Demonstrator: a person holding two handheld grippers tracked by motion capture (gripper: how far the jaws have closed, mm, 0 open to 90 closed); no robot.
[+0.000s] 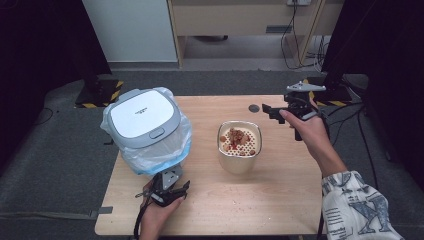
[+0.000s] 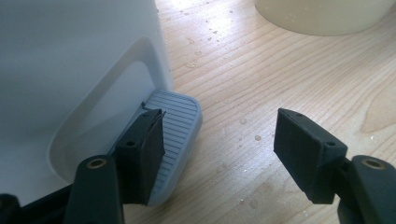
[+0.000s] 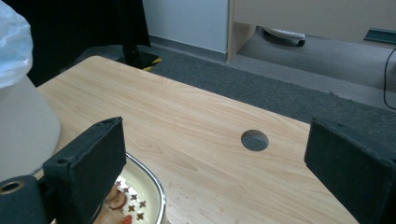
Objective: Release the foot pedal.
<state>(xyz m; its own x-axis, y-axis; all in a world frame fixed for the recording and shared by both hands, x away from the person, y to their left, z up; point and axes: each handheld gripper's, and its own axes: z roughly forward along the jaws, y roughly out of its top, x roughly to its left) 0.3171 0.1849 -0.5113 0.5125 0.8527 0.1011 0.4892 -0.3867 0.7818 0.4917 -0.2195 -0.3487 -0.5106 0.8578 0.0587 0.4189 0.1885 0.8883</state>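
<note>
Left gripper (image 2: 219, 154): low at the foot of the bin (image 1: 145, 127), jaws apart, one pad over the grey pedal (image 2: 180, 135), nothing clamped.
Right gripper (image 1: 280, 112): held above the table's (image 1: 280, 200) far right part, beside the cup (image 1: 239, 146), jaws apart and empty.
Bin: lid down, plastic liner (image 1: 165, 155) bulging out beneath it, on the table's left side.
Cup: holds food scraps on a perforated insert, mid-table, near the bin.
Risk, pedal: the pad may slip off the ribbed edge, so the lid stays down.
Risk, bin: a skewed push could shove the light bin towards the cup.
Risk, cup: a poor grip could tip scraps onto the wood.
</note>
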